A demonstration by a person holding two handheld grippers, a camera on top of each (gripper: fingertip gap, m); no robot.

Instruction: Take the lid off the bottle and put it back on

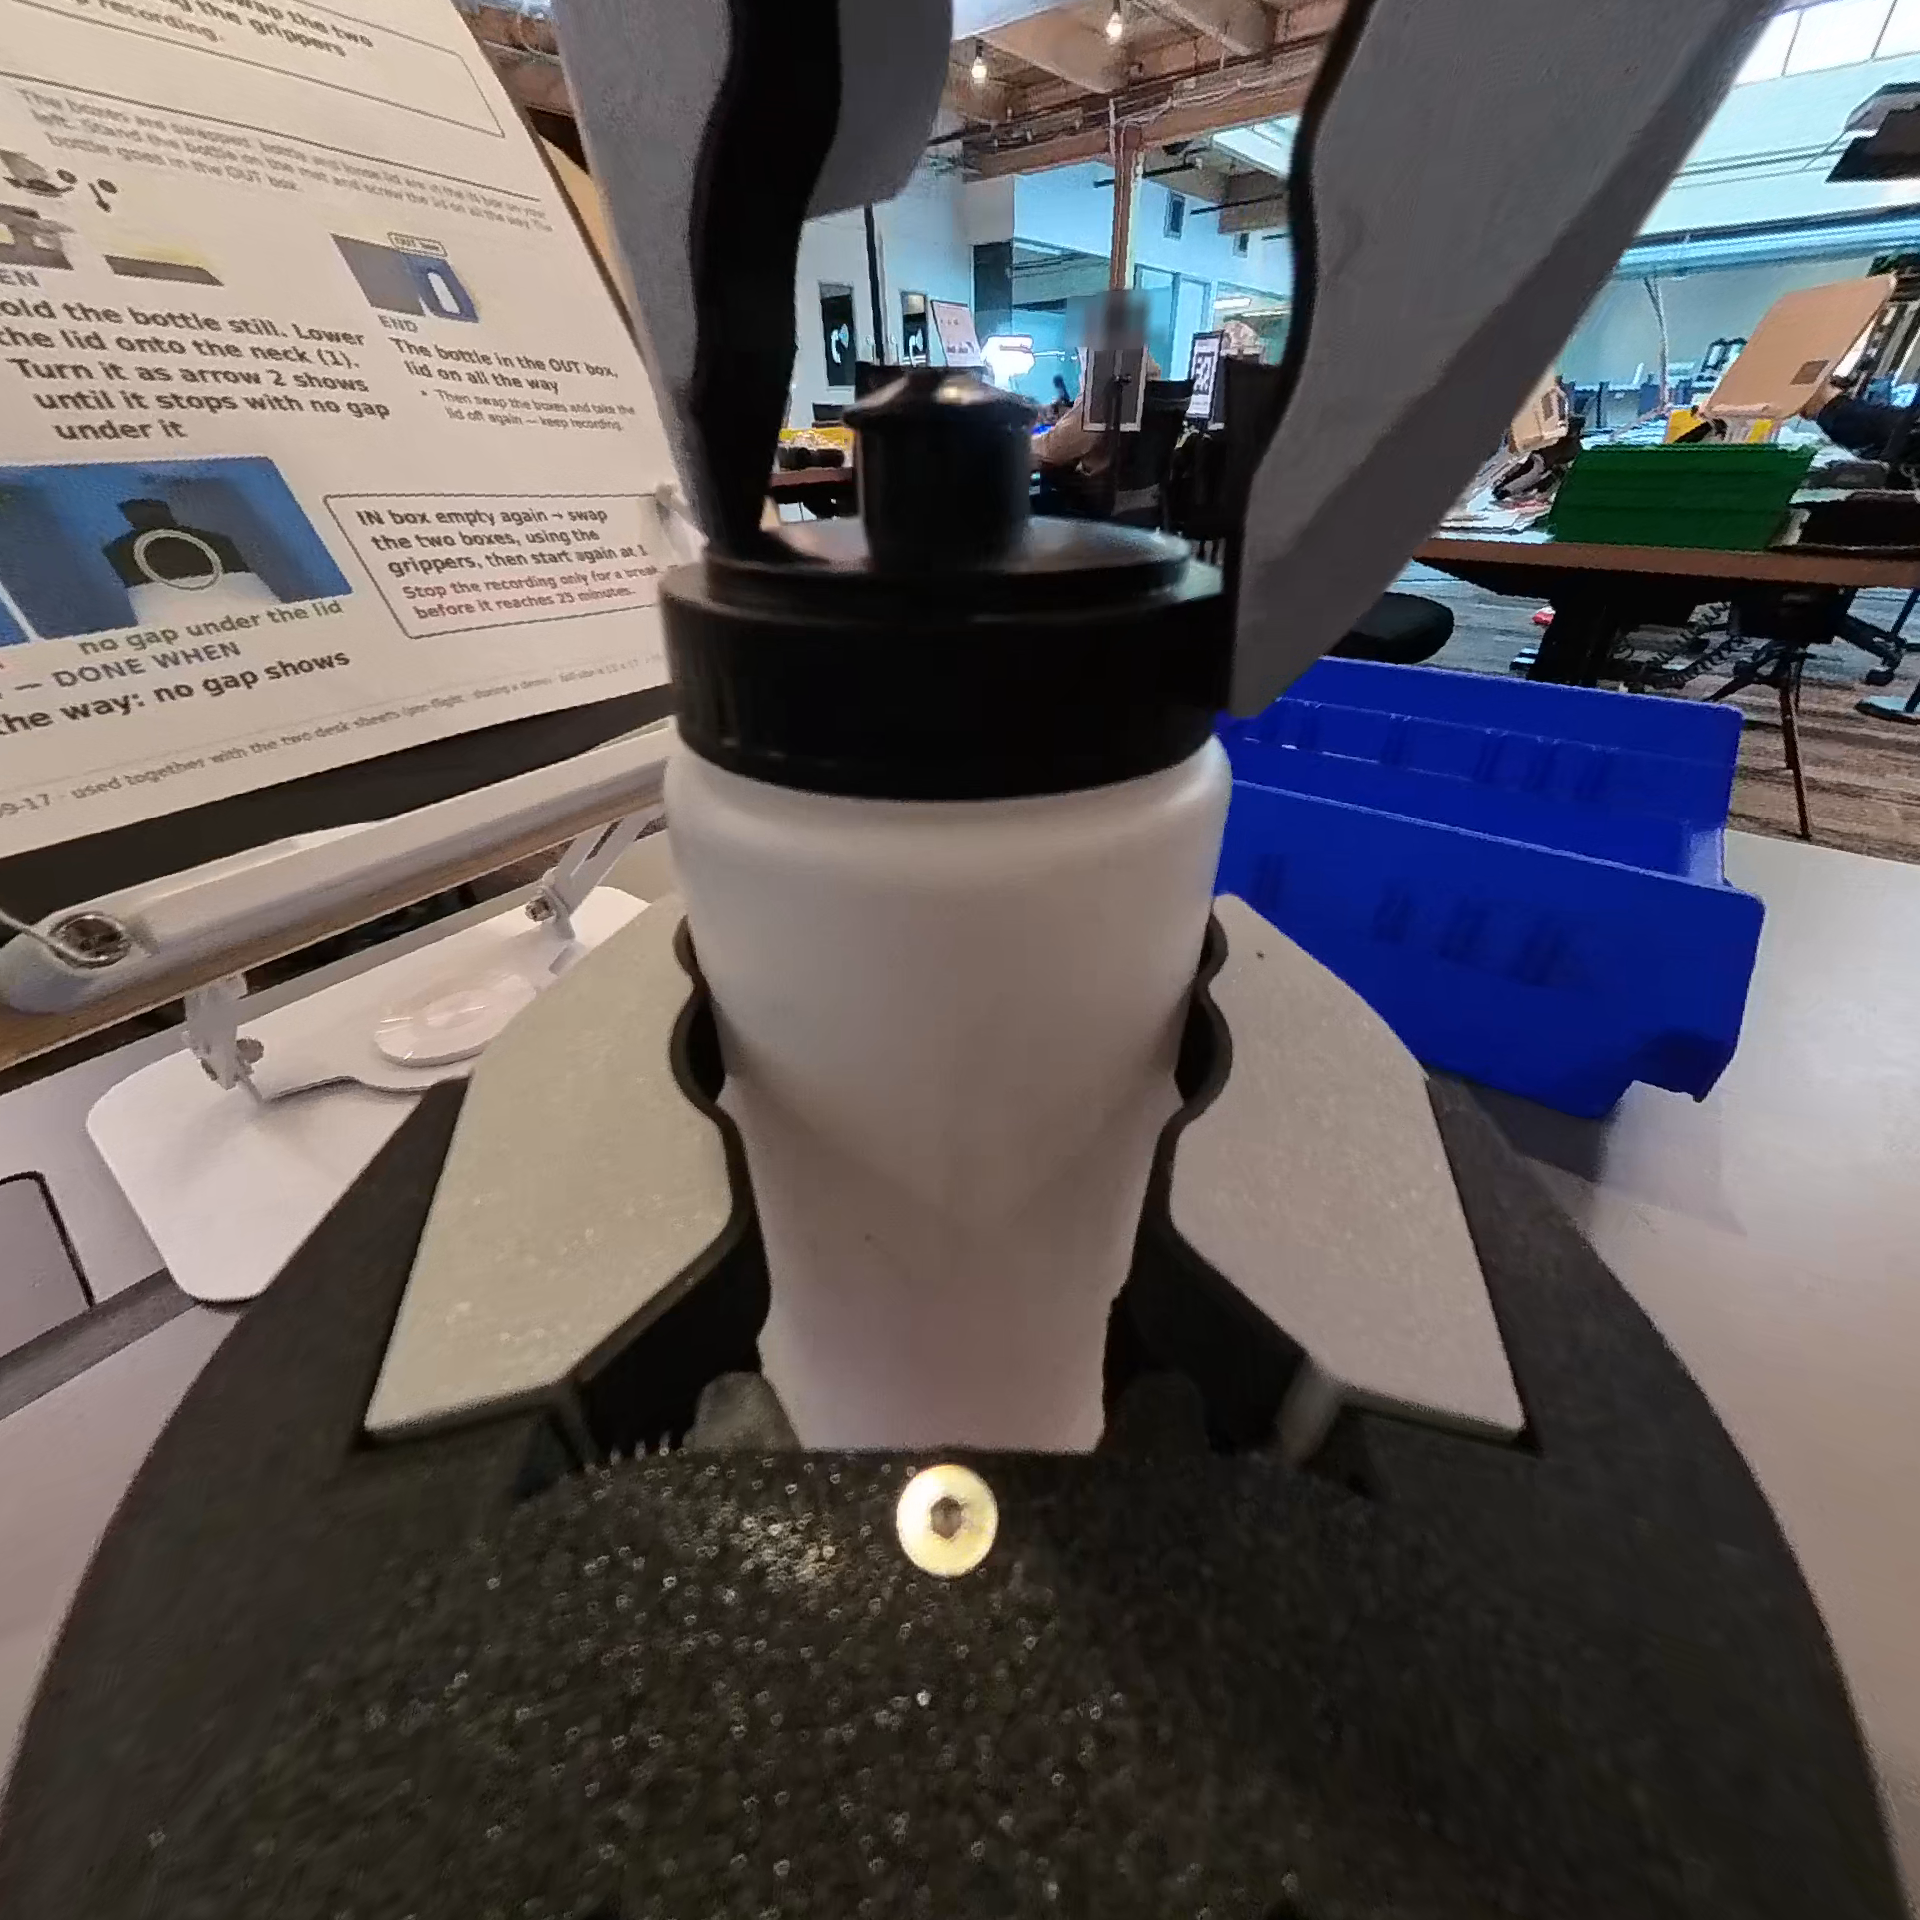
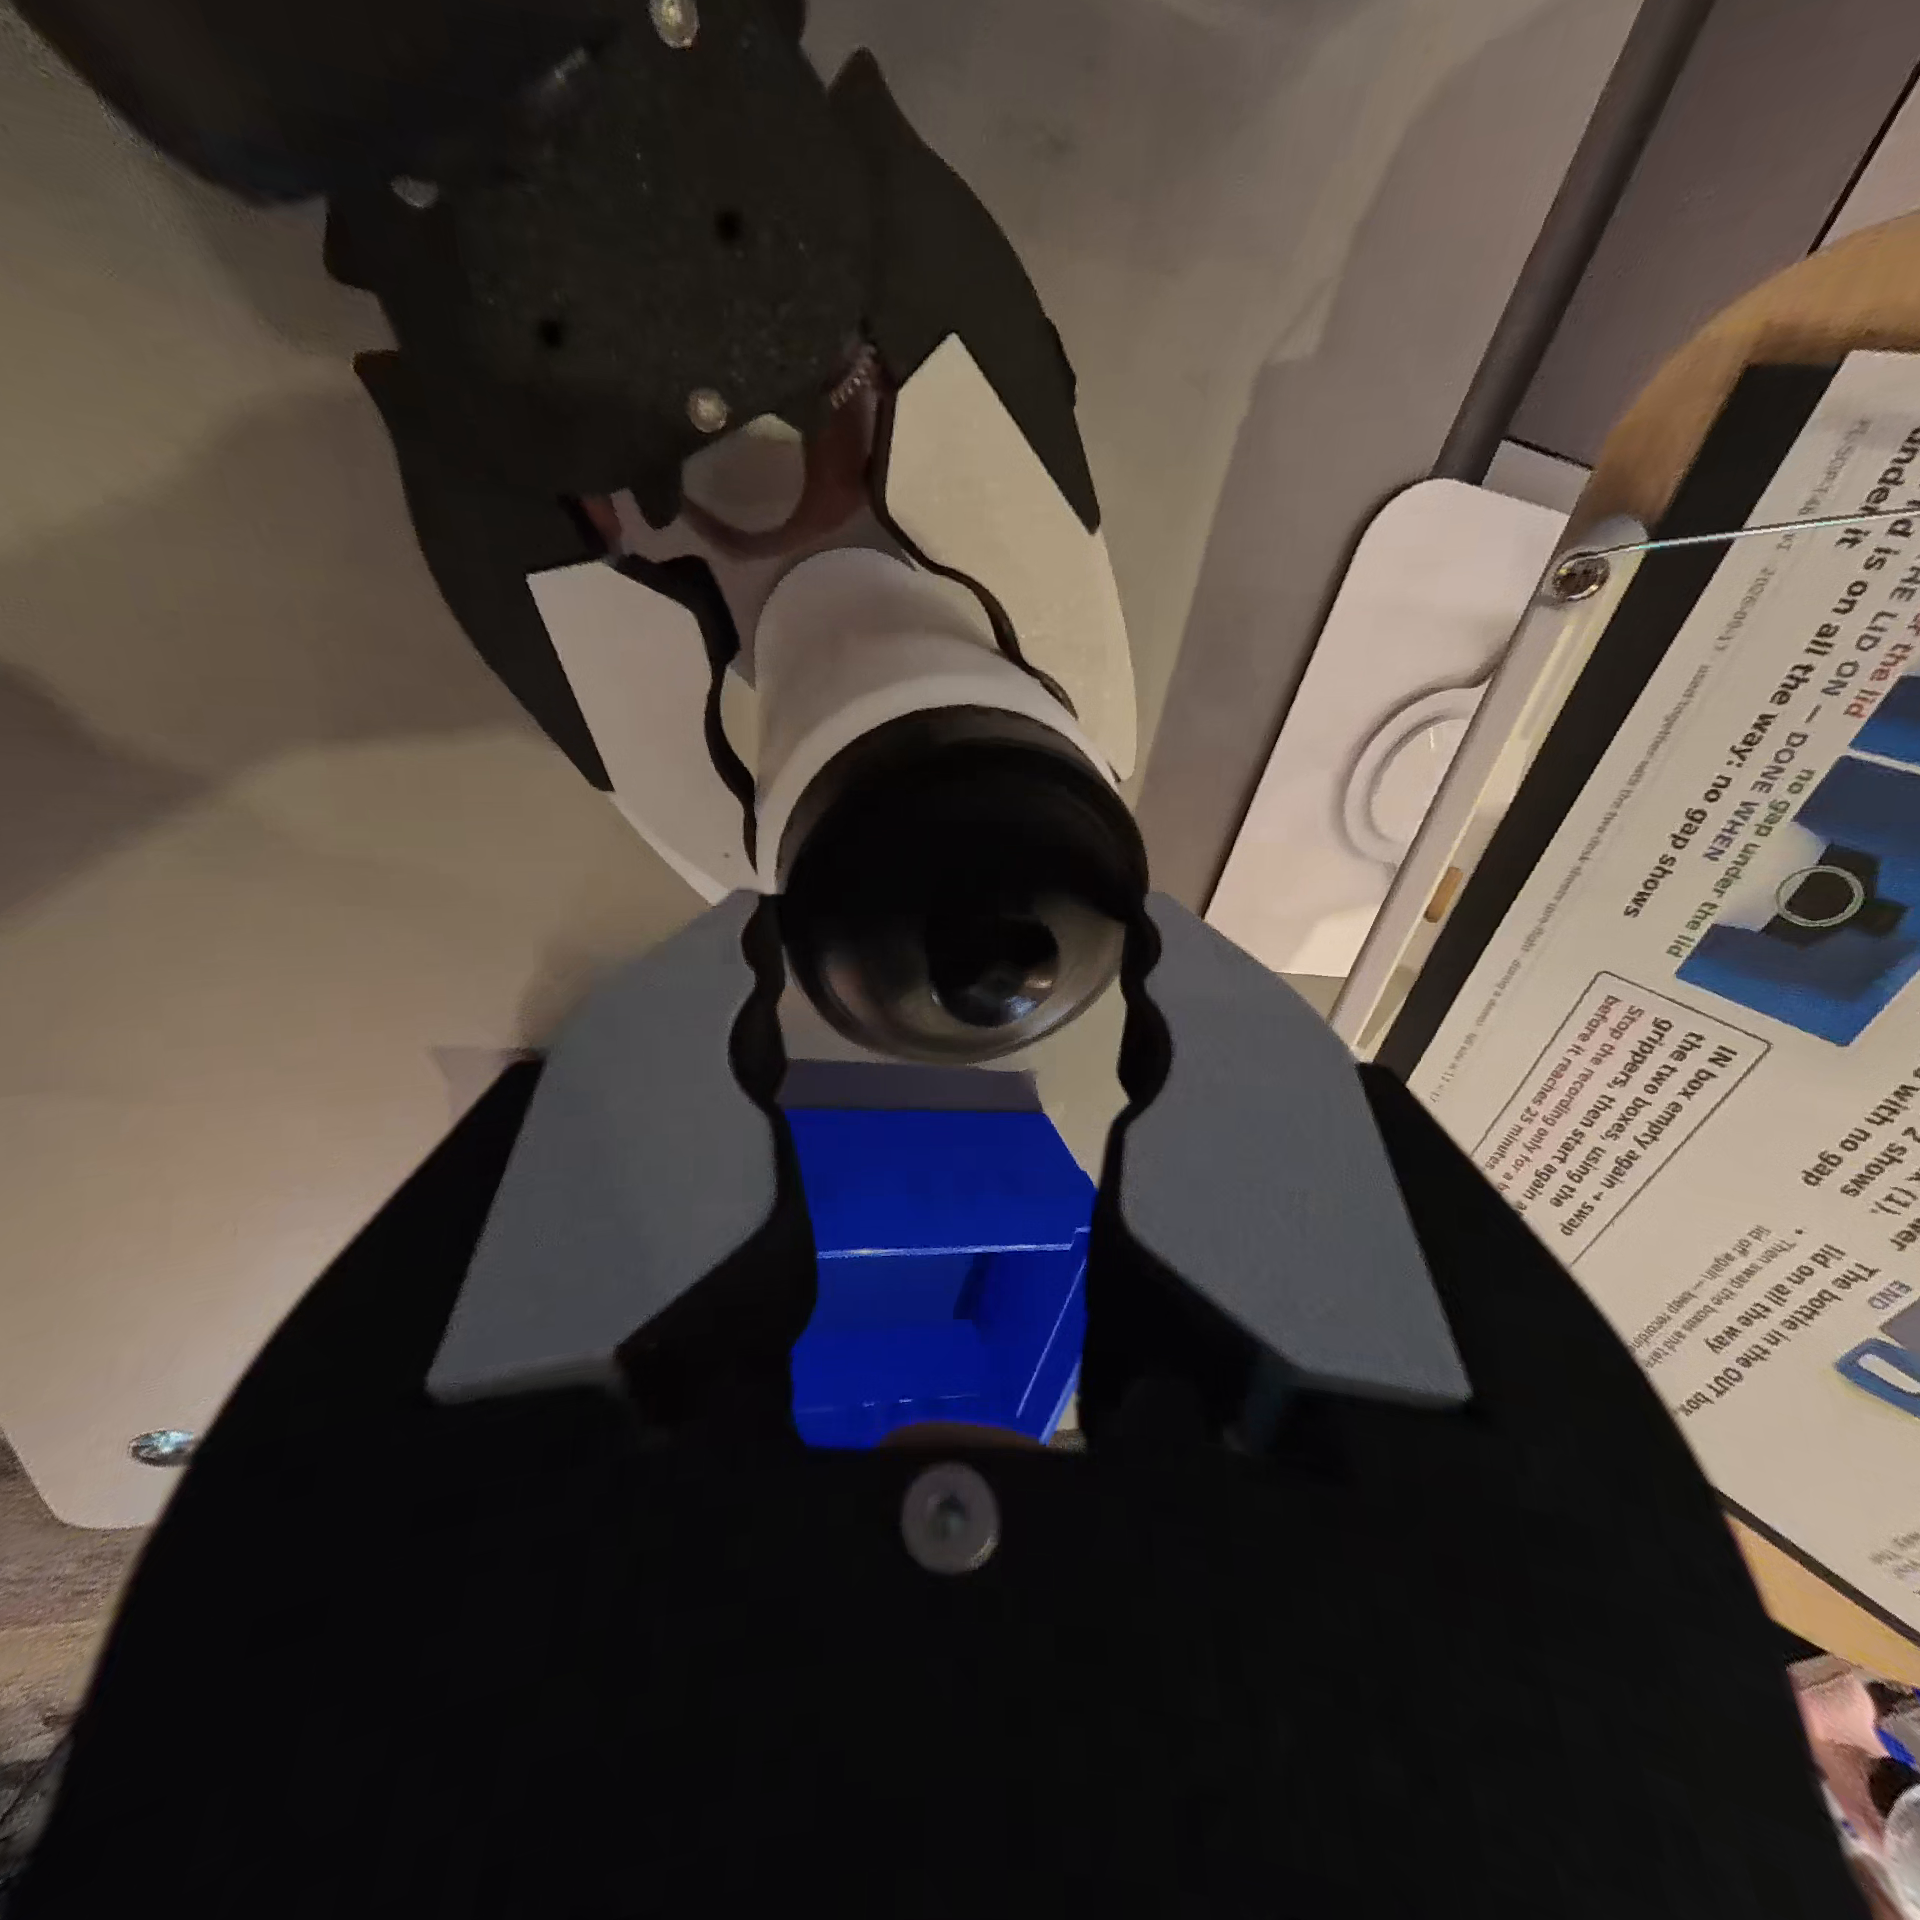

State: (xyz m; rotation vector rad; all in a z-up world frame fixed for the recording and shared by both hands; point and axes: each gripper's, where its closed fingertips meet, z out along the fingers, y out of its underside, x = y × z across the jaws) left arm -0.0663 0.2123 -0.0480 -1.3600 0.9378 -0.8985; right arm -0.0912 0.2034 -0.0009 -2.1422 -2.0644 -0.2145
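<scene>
Left claw (image 1: pixel 951 997) is clamped round the white bottle (image 1: pixel 945 1039); right claw (image 2: pixel 951 966) straddles the black lid (image 2: pixel 956 914), looks like it's gripping.

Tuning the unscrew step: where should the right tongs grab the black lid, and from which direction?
Grip the lid by its ribbed side wall, coming straight down from above along the bottle axis. The wall is round and wide; the spout on top is narrow and gives poor turning leverage.
</scene>
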